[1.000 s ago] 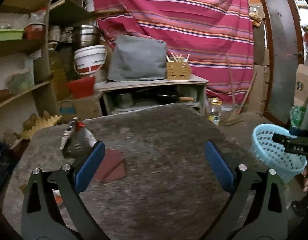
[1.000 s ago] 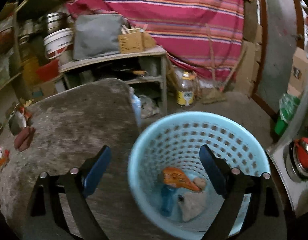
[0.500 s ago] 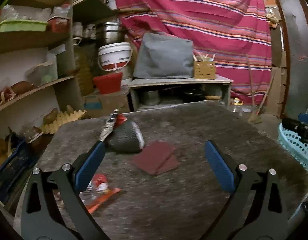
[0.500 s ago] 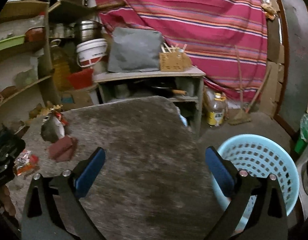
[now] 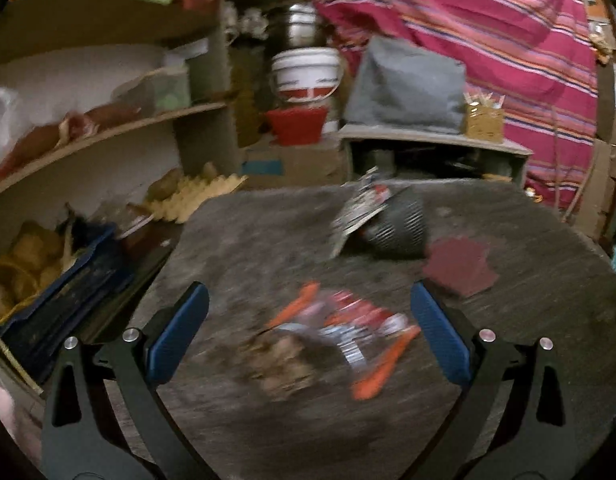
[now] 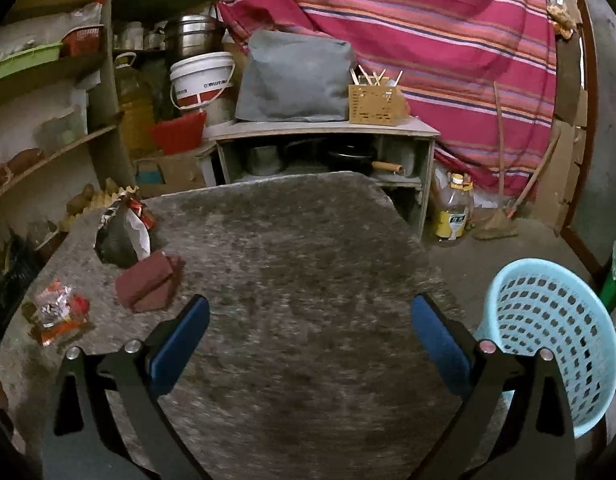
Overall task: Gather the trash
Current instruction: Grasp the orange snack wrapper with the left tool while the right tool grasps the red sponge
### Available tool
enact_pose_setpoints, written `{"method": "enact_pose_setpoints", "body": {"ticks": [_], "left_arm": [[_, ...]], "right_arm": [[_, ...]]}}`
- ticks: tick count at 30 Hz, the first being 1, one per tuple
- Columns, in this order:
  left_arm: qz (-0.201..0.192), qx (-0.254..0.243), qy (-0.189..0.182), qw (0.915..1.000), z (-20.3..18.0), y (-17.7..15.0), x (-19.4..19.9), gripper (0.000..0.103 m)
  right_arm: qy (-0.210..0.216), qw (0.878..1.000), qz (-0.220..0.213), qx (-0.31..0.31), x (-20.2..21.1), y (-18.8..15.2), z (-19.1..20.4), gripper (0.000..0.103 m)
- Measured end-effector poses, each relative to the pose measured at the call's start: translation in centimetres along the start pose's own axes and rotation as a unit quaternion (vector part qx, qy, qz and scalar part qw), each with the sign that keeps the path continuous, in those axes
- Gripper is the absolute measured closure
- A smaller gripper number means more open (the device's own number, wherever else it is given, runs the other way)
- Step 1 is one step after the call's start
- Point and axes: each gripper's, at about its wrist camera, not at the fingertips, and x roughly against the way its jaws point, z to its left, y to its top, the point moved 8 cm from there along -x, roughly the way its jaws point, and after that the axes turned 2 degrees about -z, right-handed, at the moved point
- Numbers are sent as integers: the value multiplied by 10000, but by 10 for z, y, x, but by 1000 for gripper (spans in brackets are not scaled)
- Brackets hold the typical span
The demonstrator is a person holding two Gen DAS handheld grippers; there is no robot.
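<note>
My left gripper (image 5: 308,324) is open above a crumpled red, orange and silver wrapper (image 5: 348,332) that lies between its fingers on the grey table (image 5: 248,248); the view is blurred. Beyond it lie a dark foil snack bag (image 5: 384,220) and a maroon folded piece (image 5: 460,266). My right gripper (image 6: 310,332) is open and empty over the table's middle. In the right wrist view the wrapper (image 6: 58,312), the snack bag (image 6: 122,240) and the maroon piece (image 6: 150,282) lie at the table's left. A light blue trash basket (image 6: 548,332) stands on the floor at the right.
Wooden shelves (image 5: 108,136) with clutter and a blue crate (image 5: 68,292) stand to the left of the table. A low cabinet (image 6: 324,148) with a grey bundle and a wooden holder is behind it. A bottle (image 6: 454,210) stands on the floor.
My left gripper has swung left and down across the table to the wrapper. My right gripper has pulled back from above the basket to over the table's middle.
</note>
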Motion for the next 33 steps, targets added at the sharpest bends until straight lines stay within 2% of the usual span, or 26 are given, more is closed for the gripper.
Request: {"method": "enact_pose_setpoints", "body": {"ticks": [5,9,13,18,21,25,29,33], "left_arm": [[315,-5,196,9993,35,-21,-15,6],[482,146,63,9987,47,-28,-28,6],[490,111,-85,9987,40,-22,-36,6],[492,-240,-268,9981,12,-19,-43,6],[703,-389,-539,9953,-8,-24,-52,14],[844,-652,-619,9924,-26,-27,-62,43],[791,-512,-759,9926,-32,-18,-60,49],[610,-545,-756,9938,-36,-3,-60,50]], "right_arm": [[-104,9996,-33,249,-10,2,30,4],[-31,9989,46,464,-20,-2,57,4],[28,9989,297,367,-34,-8,71,4],[46,9986,472,251,-46,-12,75,4],[15,9983,555,189,-52,-14,74,4],[63,9981,599,135,-59,-14,78,5],[124,9980,584,206,-65,-13,86,5],[195,9974,577,374,-75,-11,100,5]]}}
